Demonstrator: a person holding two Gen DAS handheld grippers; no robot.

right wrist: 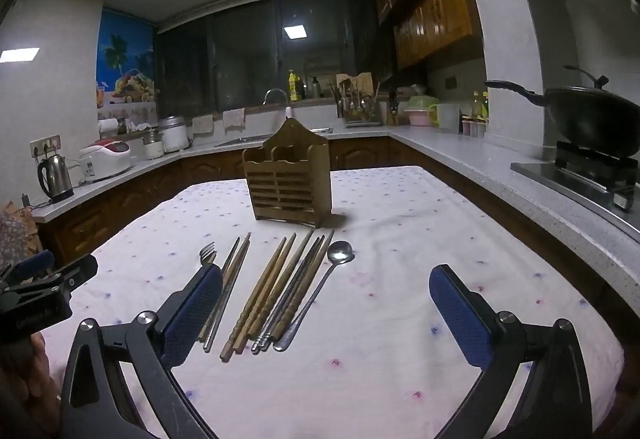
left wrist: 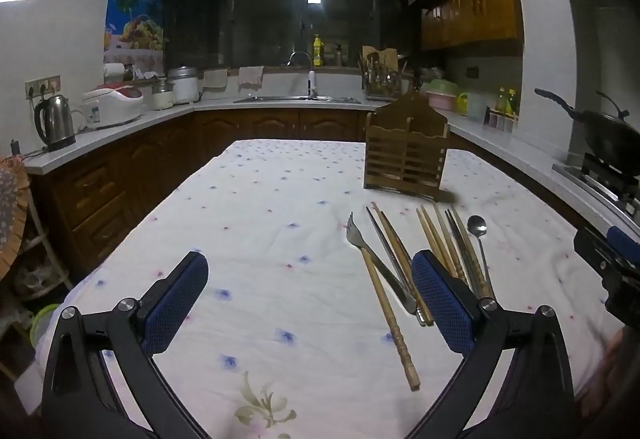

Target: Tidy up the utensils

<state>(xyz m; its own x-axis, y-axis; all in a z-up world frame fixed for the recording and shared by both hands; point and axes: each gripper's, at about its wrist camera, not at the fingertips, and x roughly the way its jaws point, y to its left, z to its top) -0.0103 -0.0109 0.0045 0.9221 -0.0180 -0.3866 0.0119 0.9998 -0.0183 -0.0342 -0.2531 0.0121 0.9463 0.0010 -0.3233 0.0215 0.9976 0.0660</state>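
We judge nothing sorted yet: the slatted wooden utensil holder (right wrist: 289,179) looks empty, the fork, chopsticks (right wrist: 272,291) and steel spoon (right wrist: 320,291) lie on the cloth-covered surface (right wrist: 400,239), and both left tongs (left wrist: 310,299) and right tongs (right wrist: 326,315) gape, gripping nothing.

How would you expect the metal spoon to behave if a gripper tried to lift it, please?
The spoon looks thin and polished, so probably stiff, light, and slippery. Lying flat on the tablecloth, its slim handle may be awkward to pinch.
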